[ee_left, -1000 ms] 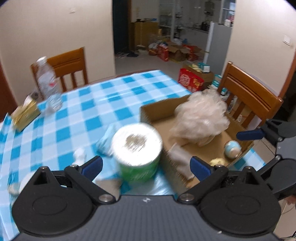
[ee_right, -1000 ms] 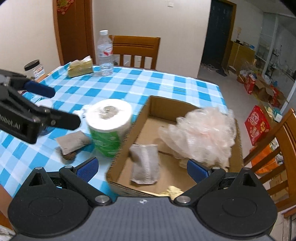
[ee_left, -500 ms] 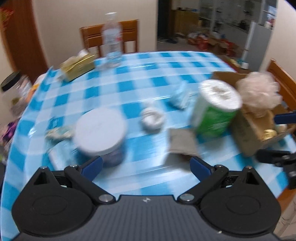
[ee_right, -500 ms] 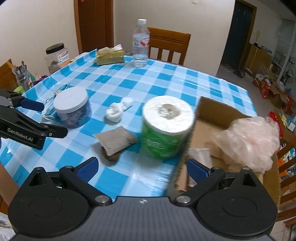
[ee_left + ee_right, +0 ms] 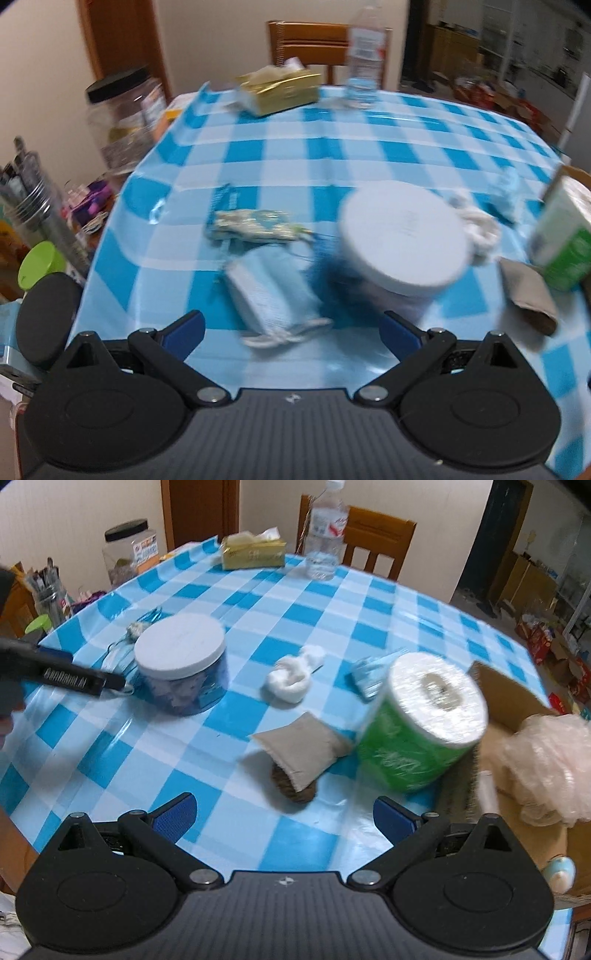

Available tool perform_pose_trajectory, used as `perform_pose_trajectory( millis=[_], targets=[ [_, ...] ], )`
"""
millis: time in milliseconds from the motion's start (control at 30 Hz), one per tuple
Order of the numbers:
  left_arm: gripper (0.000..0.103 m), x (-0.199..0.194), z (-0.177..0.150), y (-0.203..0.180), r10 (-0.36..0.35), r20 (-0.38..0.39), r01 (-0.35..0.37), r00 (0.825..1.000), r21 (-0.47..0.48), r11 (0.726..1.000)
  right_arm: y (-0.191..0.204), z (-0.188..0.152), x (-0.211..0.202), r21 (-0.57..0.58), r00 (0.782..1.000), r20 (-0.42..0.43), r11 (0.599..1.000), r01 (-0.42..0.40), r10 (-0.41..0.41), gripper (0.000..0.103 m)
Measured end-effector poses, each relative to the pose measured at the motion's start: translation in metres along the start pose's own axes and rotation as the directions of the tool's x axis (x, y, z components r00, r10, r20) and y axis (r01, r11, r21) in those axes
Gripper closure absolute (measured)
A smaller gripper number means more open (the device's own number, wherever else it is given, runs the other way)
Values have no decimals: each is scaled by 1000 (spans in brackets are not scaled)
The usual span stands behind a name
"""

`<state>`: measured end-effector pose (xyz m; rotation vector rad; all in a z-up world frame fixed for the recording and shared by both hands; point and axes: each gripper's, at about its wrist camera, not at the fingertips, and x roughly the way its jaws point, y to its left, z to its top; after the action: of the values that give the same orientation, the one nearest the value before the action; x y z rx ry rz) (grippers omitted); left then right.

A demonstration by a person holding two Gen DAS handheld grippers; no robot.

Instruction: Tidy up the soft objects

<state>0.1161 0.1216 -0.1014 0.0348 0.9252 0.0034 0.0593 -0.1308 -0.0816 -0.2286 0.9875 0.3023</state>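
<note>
Both views have swung away from the cardboard box [image 5: 517, 716] toward the desk [image 5: 332, 147]. The left tongs [image 5: 291, 326] (spread, empty) now face the blue face mask [image 5: 269, 291] just ahead; the right tongs [image 5: 282, 814], spread too, face the grey pouch [image 5: 303, 749].

Tablecloth [image 5: 280, 602] is looking like glossy plastic, catching glare. Paper roll [image 5: 424, 720] is sitting in shiny green film. Box [image 5: 517, 709] is showing matt brown cardboard. Pouch [image 5: 303, 749] is looking like rough grey cloth. Chair [image 5: 376, 539] is showing varnished wood.
</note>
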Motion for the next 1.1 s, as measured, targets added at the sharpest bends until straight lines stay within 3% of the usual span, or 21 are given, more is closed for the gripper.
perform_pose_trajectory(
  millis=[233,533,800,900,1100],
  targets=[
    [3,30,10,25,16,-14,-17,1000,-100,995,9,-1,35,-14,999,-53,1000,-4,4,0],
    [1,57,13,27,17,-47,-23,999,-130,991,-3,1,83,34,999,-42,999,-30,31,0],
    [1,61,11,34,2,-70,-14,998,-180,984,8,7,95,-2,992,-47,993,-122,121,0],
    [1,61,11,36,9,-77,-23,997,-185,983,18,4,95,-70,993,-51,992,-107,104,0],
    [1,65,9,35,33,-87,-47,996,-170,984,18,5,96,-74,993,-50,991,-115,111,0]
  ],
)
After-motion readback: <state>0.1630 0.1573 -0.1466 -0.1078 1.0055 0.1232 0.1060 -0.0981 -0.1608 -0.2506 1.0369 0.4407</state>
